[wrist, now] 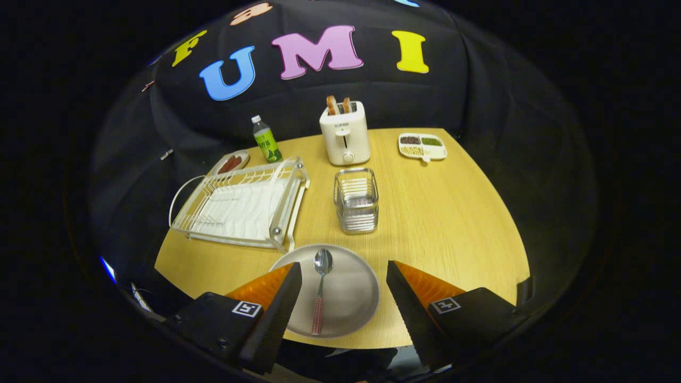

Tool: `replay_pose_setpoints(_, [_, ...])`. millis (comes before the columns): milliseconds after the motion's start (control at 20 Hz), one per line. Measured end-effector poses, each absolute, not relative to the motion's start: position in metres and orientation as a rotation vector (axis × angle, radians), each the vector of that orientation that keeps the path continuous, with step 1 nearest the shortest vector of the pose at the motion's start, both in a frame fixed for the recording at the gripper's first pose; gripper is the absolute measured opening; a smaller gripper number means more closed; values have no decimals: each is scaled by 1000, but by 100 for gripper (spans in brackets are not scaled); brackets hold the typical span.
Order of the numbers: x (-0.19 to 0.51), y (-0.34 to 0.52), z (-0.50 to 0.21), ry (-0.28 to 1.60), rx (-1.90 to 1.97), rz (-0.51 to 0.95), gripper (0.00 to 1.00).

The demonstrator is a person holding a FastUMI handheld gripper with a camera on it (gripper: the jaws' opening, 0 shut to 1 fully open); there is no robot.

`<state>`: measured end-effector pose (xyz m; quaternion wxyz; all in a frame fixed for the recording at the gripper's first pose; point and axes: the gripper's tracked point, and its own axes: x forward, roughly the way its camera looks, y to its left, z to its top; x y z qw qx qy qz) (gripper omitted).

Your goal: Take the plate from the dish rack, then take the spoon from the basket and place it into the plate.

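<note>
A grey round plate (348, 292) lies flat on the wooden table near its front edge, between my two fingers. A spoon (320, 290) with a shiny bowl and a red checked handle lies in the plate, bowl pointing away from me. My gripper (343, 276) is open and above the plate, its black fingers (282, 303) on either side of the spoon and touching nothing. Beyond the plate stands the metal wire basket (356, 200). The white dish rack (242, 205) sits beyond the left finger, with no dishes in it.
A white toaster (345, 133) with two slices of toast stands behind the basket. A green bottle (265, 140) and a small dish of sausages (230, 162) are behind the rack. A divided tray of beans (422, 146) sits at the far right of the table (452, 213).
</note>
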<state>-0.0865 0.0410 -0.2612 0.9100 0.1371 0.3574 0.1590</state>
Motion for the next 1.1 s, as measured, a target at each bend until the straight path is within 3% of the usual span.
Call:
replay_pose_setpoints(350, [-22,7,-102,404,219,286,99])
replay_pose_setpoints(650, [-15,-21,14,161,157,238,99])
replay_pose_setpoints(1100, [-18,-41,82,-40,81,135,98])
